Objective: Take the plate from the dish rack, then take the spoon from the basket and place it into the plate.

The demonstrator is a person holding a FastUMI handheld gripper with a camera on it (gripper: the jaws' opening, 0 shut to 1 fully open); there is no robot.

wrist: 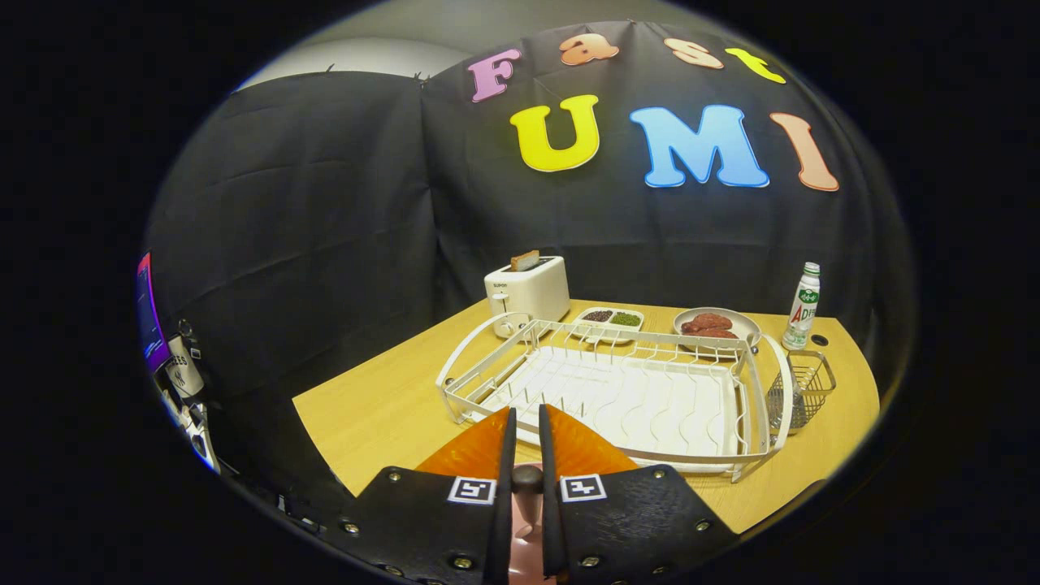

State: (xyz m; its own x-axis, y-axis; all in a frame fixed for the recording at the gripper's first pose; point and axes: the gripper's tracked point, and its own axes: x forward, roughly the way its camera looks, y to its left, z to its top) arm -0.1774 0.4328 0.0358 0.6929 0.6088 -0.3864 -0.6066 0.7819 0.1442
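I hold the gripper (526,422) above the table's near edge, its 2 fingers pinching a pink-handled spoon (526,508) by the stem; light, stiff, slippery; orange plate (479,455) just beneath; rack (617,390) beyond.

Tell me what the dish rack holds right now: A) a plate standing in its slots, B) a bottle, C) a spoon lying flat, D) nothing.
D: the white dish rack shows bare slots and tray just beyond the claw, whose fingers are closed on a slim pinkish handle.
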